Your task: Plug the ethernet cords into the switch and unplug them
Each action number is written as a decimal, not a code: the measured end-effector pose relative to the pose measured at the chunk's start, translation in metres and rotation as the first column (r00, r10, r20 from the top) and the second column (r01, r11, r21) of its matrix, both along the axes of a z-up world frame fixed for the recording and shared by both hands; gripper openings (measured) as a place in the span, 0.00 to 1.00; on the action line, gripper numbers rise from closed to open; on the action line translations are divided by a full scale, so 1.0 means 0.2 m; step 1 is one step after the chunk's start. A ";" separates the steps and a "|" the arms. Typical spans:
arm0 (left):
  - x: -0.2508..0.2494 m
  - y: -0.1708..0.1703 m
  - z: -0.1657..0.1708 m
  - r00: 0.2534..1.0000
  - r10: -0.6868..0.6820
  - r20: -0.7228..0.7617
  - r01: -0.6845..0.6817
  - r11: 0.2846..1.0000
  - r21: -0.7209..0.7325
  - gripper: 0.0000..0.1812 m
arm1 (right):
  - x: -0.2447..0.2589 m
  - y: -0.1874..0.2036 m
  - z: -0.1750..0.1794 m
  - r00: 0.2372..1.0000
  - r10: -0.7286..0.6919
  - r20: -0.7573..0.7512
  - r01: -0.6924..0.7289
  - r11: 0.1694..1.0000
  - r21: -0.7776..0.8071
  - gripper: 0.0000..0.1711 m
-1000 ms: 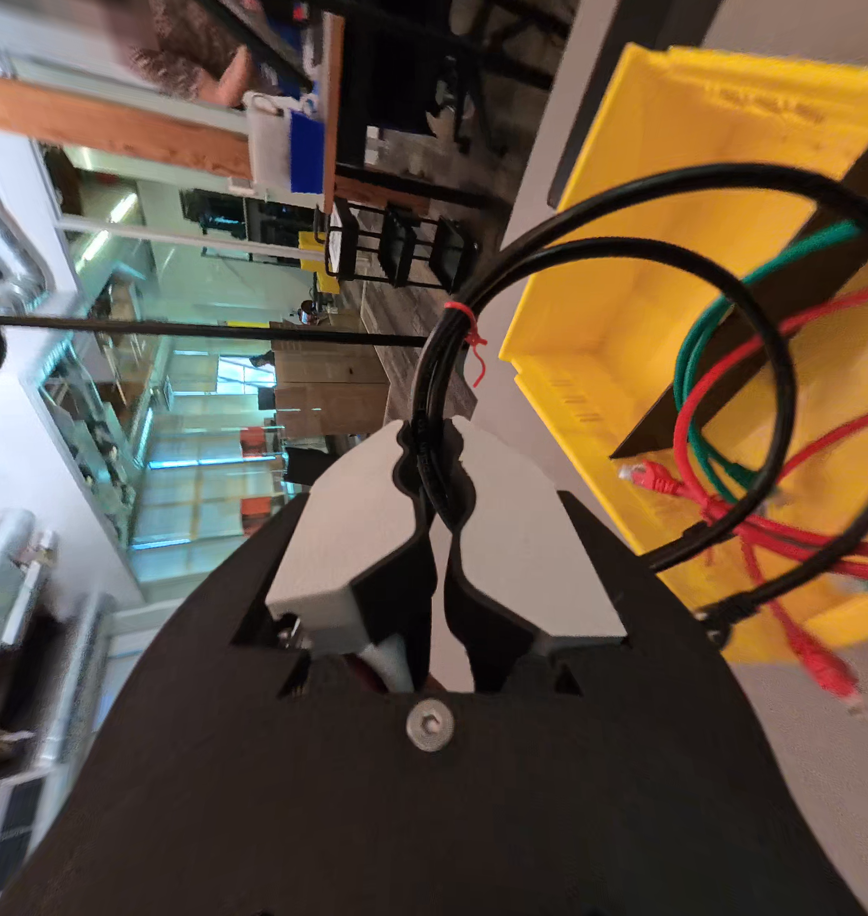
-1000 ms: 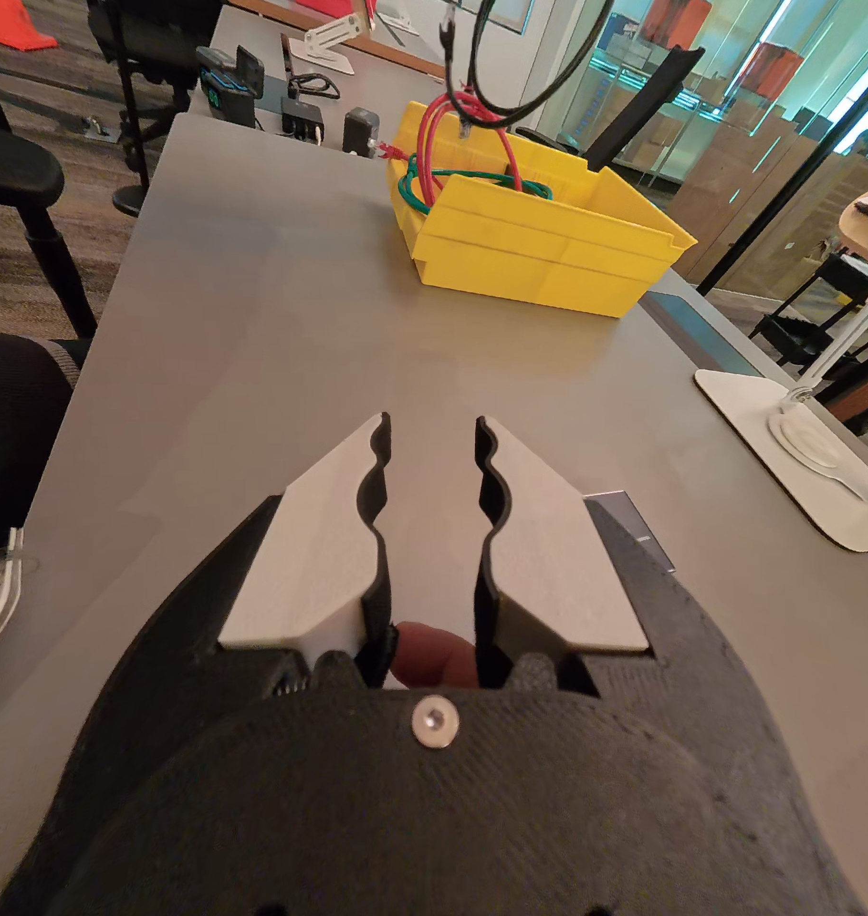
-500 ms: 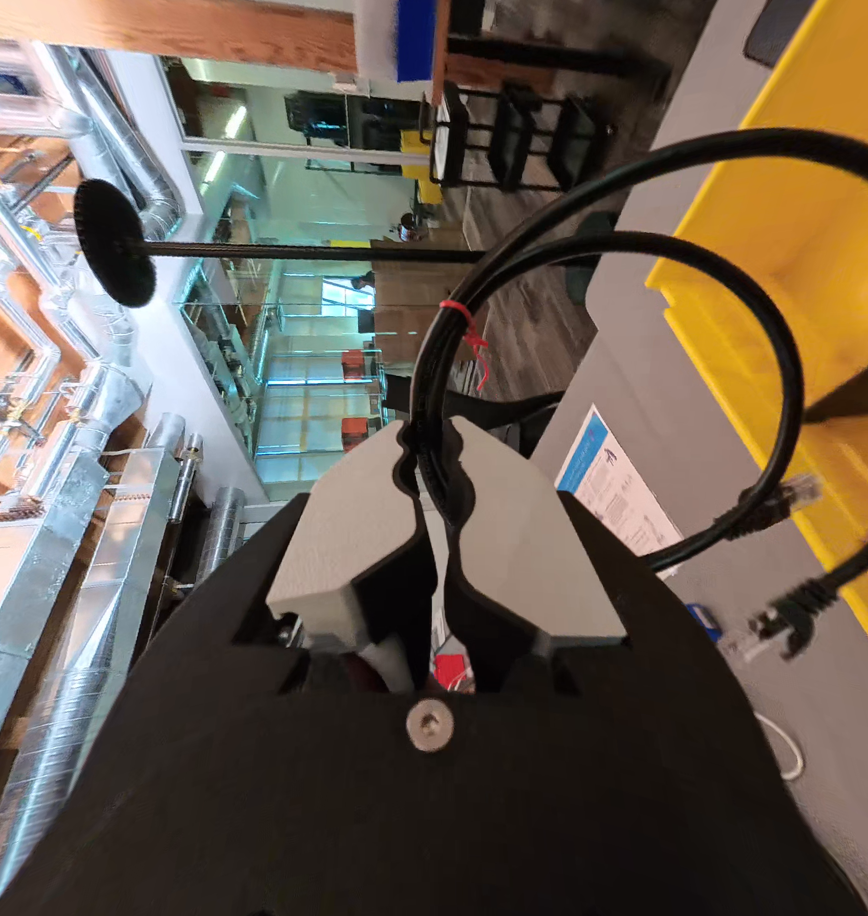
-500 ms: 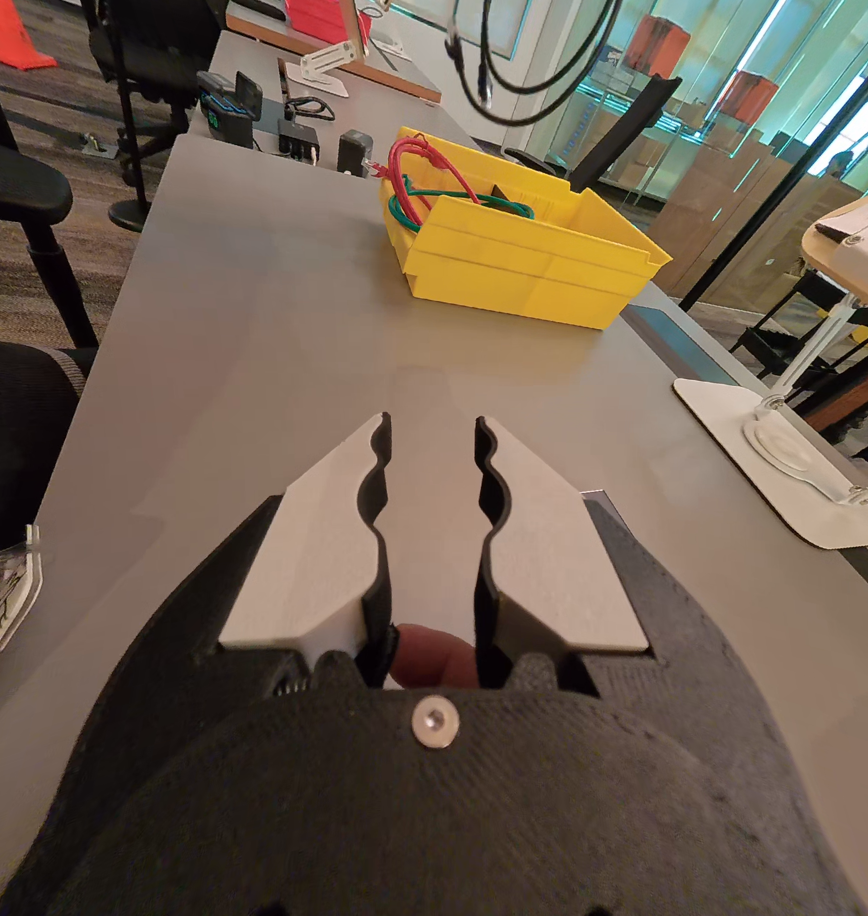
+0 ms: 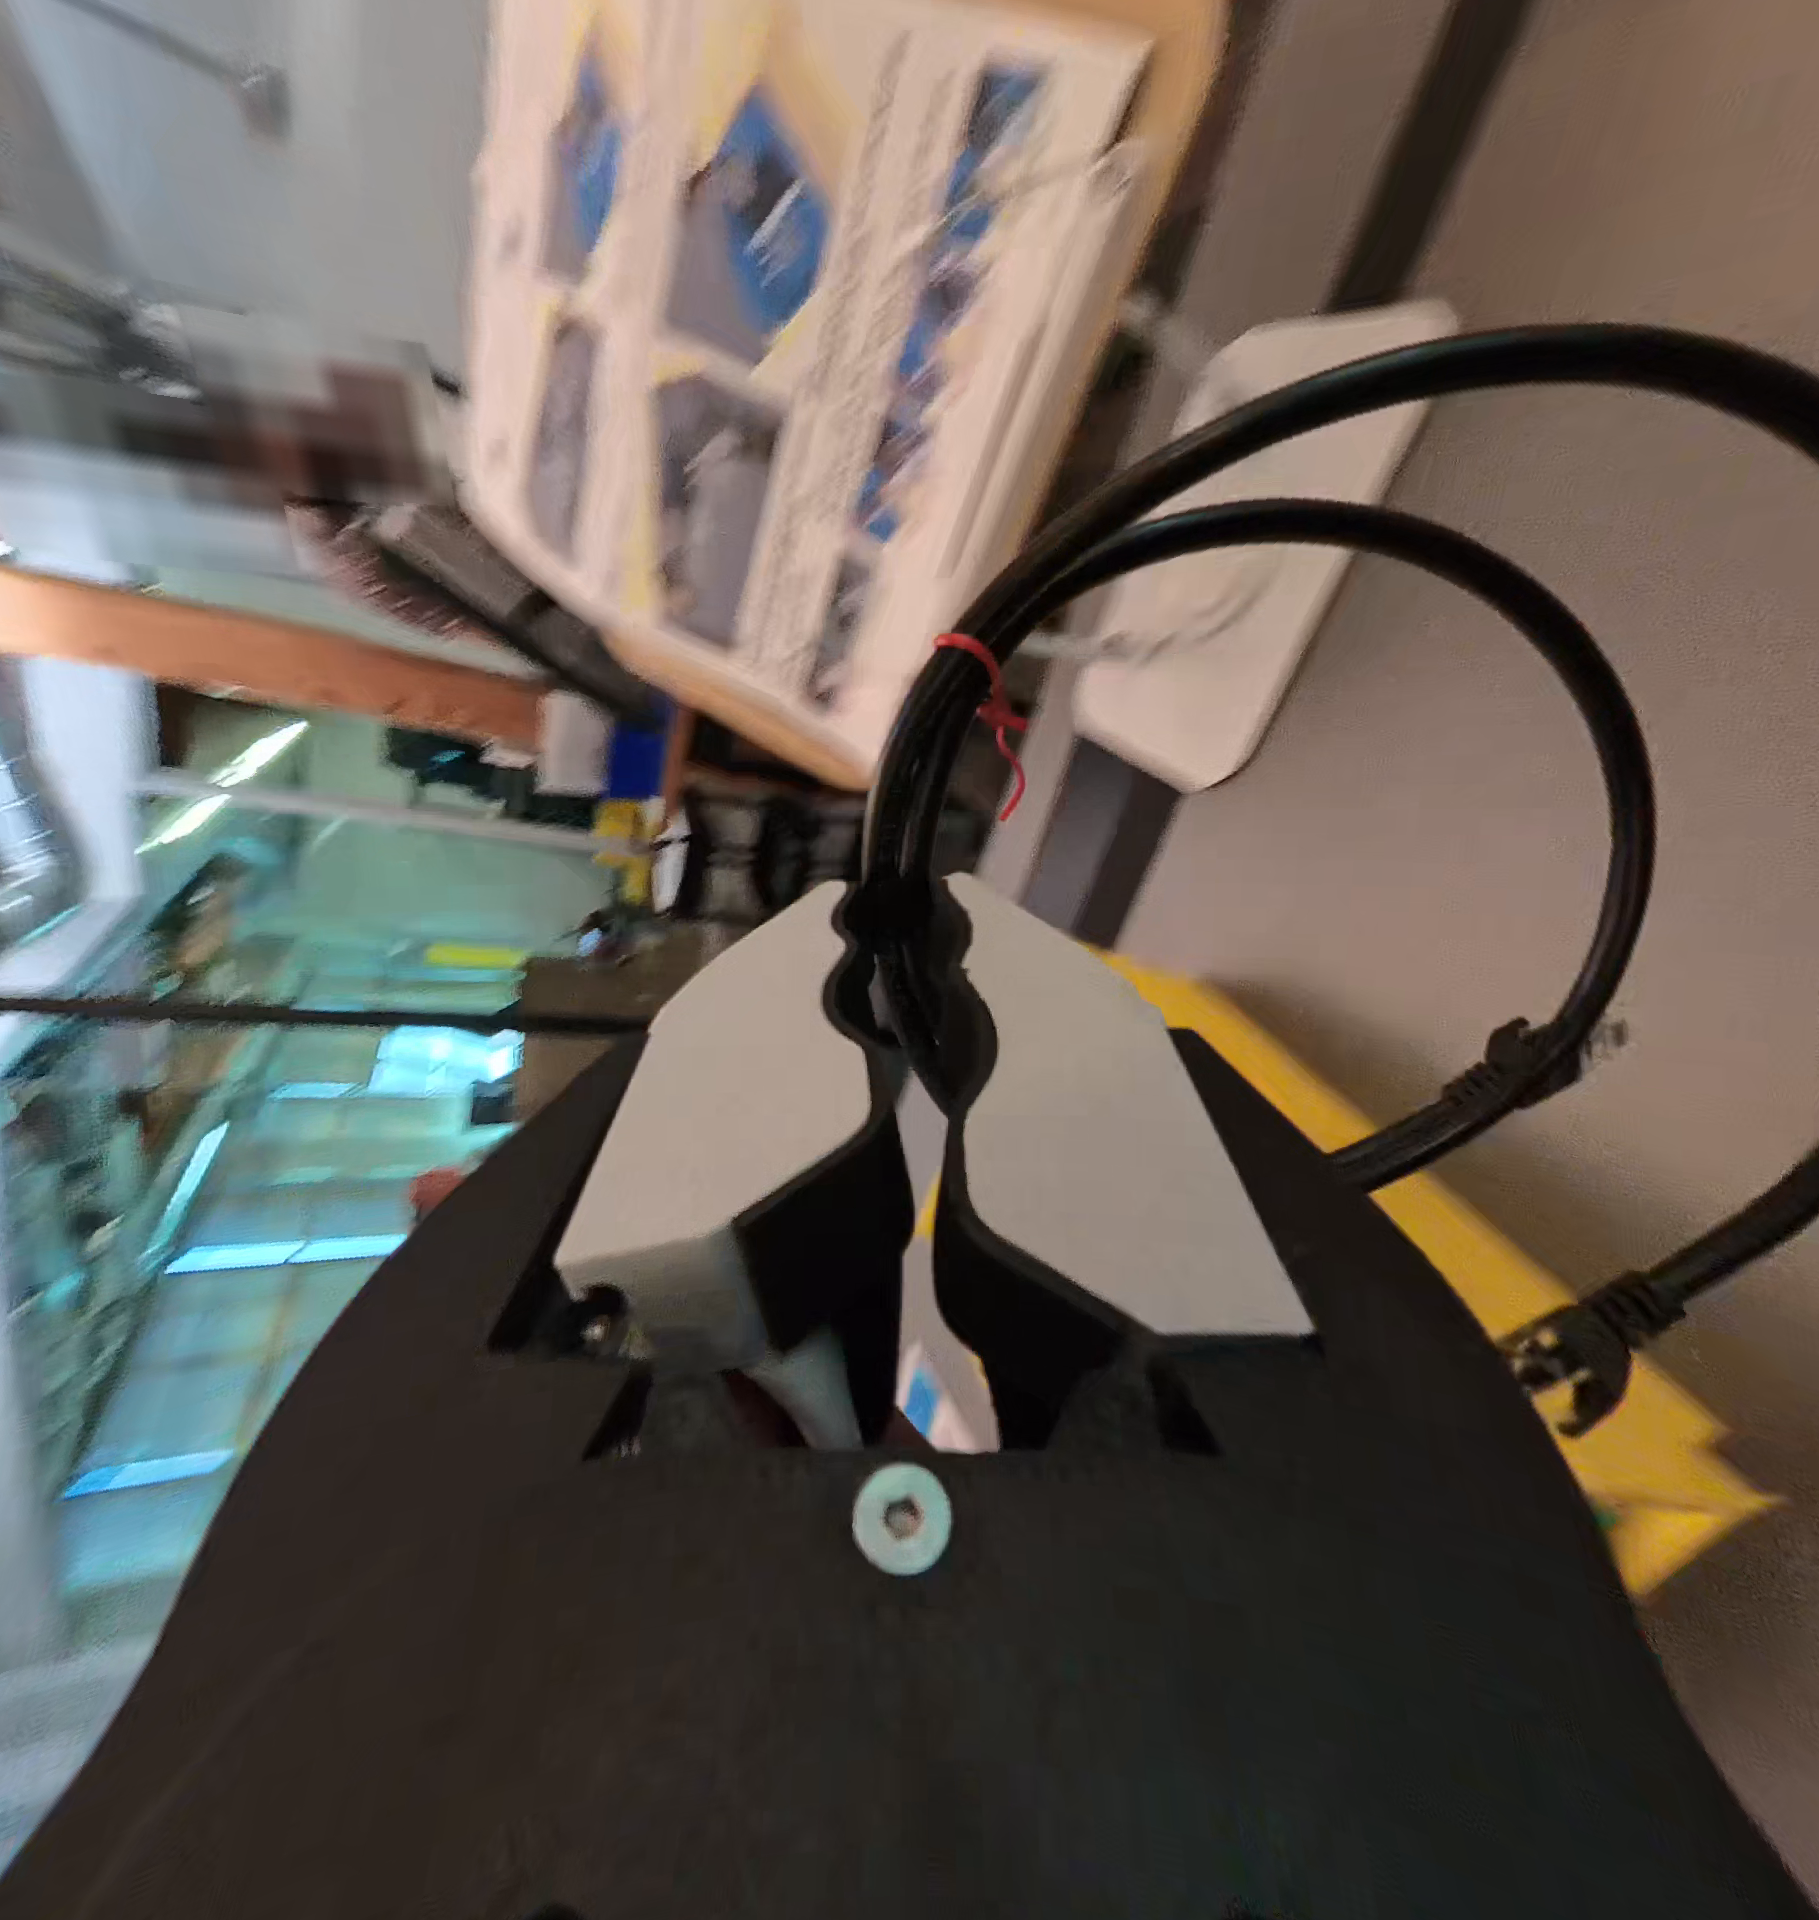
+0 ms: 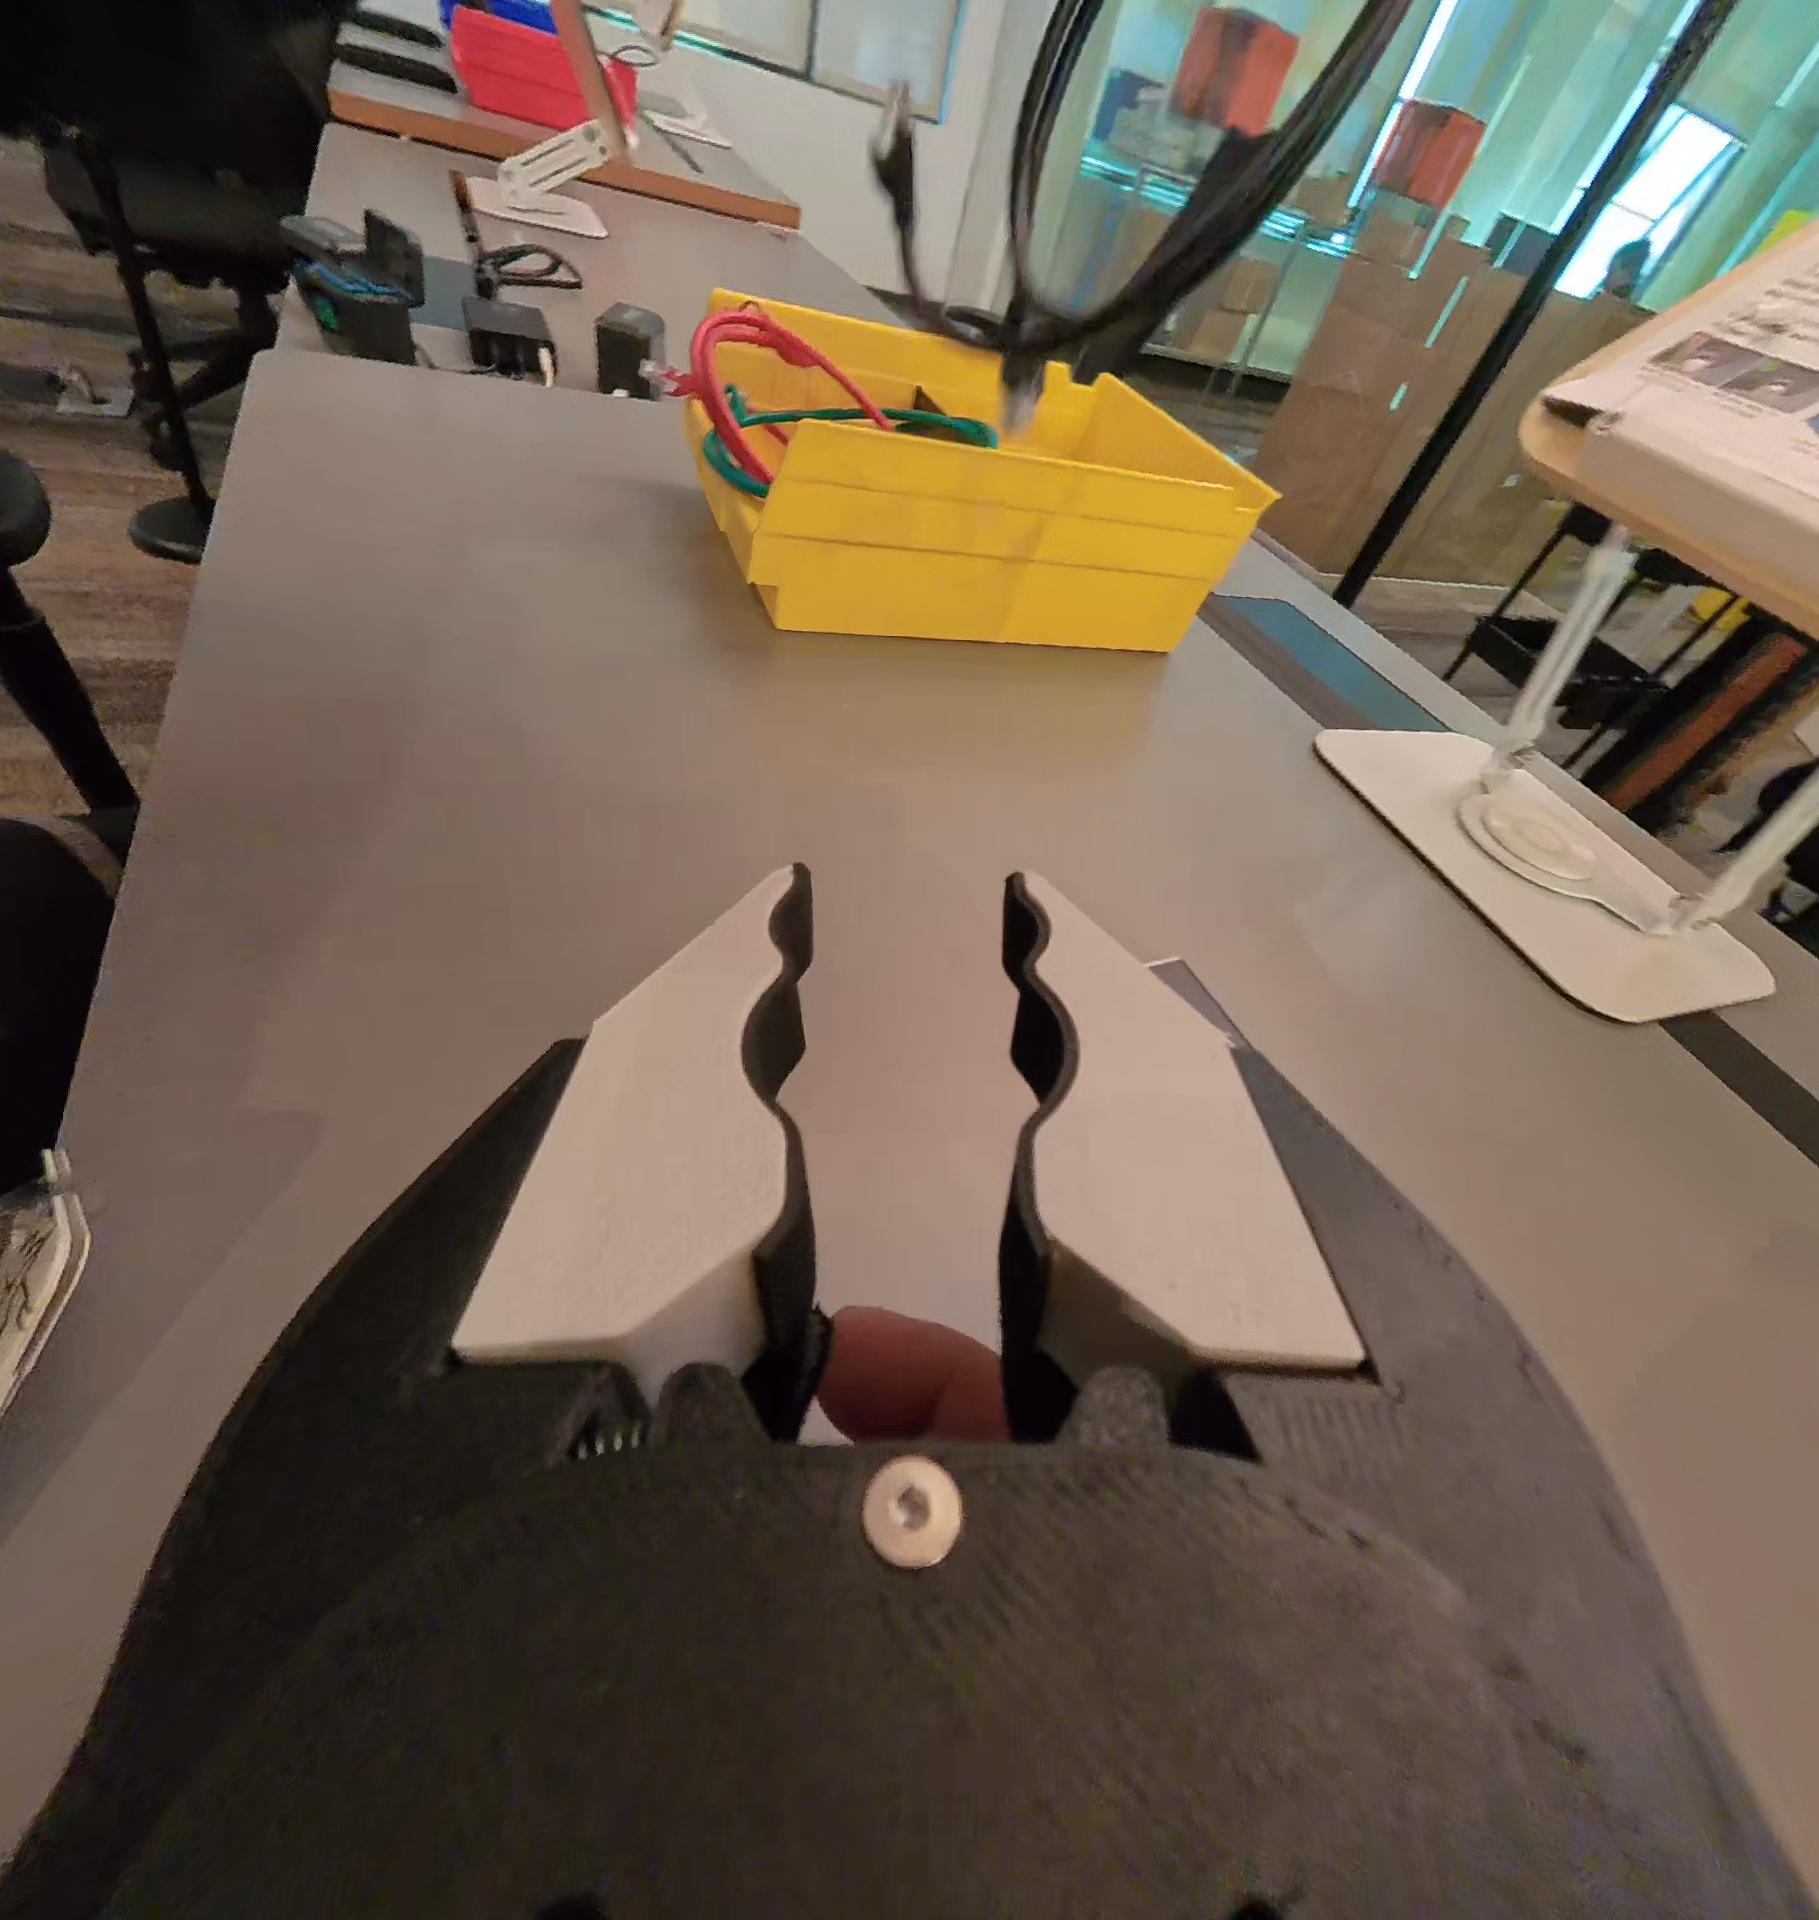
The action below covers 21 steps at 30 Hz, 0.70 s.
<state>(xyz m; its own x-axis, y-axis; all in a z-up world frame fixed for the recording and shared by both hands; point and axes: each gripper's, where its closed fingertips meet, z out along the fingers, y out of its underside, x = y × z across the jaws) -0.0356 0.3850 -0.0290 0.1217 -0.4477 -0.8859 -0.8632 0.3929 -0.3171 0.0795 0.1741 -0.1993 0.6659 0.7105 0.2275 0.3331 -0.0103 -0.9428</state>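
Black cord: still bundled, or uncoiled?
Bundled. A red twist tie binds the black cord just beyond the left gripper, which is shut on it; both plugs dangle free.

A grey table (image 6: 531, 748) carries a yellow bin (image 6: 988, 561) toward its far end. Near the right edge stands a white flat stand base (image 6: 1528, 862) with clear legs rising from it, holding up a tilted board covered with printed sheets (image 6: 1736, 384). On a second table behind sit small black devices (image 6: 510, 332), a white lamp-like stand (image 6: 546, 171) and a red bin (image 6: 531, 73). A black office chair (image 6: 11, 582) stands at the left.
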 end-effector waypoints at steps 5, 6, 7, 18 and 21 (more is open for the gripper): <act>0.40 -0.27 -0.41 0.983 -0.182 -0.004 0.174 0.945 -0.277 0.03 | 0.14 -0.01 0.07 0.993 -0.095 -0.072 0.094 0.995 -0.015 0.22; 0.46 -0.32 -0.48 0.977 -0.210 -0.015 0.195 0.927 -0.320 0.04 | 0.17 -0.02 0.07 0.991 -0.110 -0.077 0.110 0.994 -0.014 0.23; 0.51 -0.36 -0.55 0.970 -0.244 -0.011 0.223 0.905 -0.363 0.04 | 0.20 -0.03 0.08 0.989 -0.127 -0.080 0.127 0.992 -0.013 0.23; 1.02 -0.76 -1.03 0.852 -0.520 -0.058 0.385 0.698 -0.604 0.04 | 0.43 -0.16 0.08 0.969 -0.233 -0.081 0.232 0.972 -0.021 0.23; 1.12 -0.82 -1.11 0.814 -0.573 -0.094 0.407 0.678 -0.613 0.03 | 0.44 -0.19 0.05 0.974 -0.219 -0.056 0.217 0.976 -0.031 0.21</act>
